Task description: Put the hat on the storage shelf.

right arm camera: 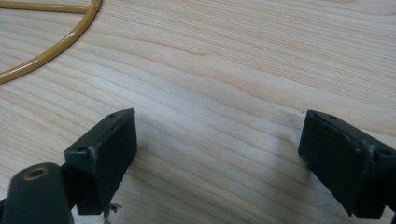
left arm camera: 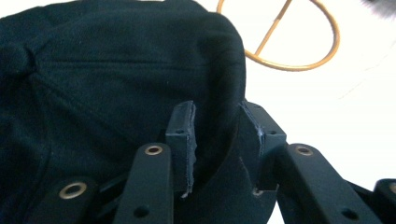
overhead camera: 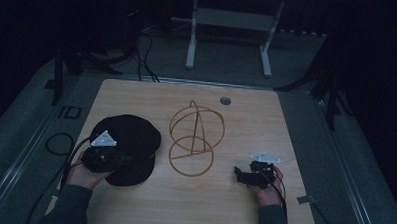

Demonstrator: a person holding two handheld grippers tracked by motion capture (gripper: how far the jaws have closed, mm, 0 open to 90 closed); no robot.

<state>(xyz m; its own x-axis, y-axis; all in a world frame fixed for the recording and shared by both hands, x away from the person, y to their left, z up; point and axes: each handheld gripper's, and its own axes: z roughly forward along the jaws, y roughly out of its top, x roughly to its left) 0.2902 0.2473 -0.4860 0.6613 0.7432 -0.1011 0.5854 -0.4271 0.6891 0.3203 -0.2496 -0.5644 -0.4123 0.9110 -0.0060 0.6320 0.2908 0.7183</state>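
The black cap (overhead camera: 127, 147) lies at the tabletop's (overhead camera: 243, 208) left, its brim straddled by the half-closed left hand-held gripper (left arm camera: 217, 140). The brim should be pinched squarely before lifting toward the wire stand (overhead camera: 194, 139). The right hand-held gripper (right arm camera: 219, 158) is held wide, empty.

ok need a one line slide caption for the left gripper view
Left gripper with its jaws astride the black cap's brim, gold wire stand on the table behind.

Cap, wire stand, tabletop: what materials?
Black cap: looks like matte woven fabric, with stitched seams and soft folds. Wire stand: thin rods bent into rings, probably metal, with a glossy yellow-gold coat. Table: light wood grain, smooth; could be laminate or veneer rather than solid wood.
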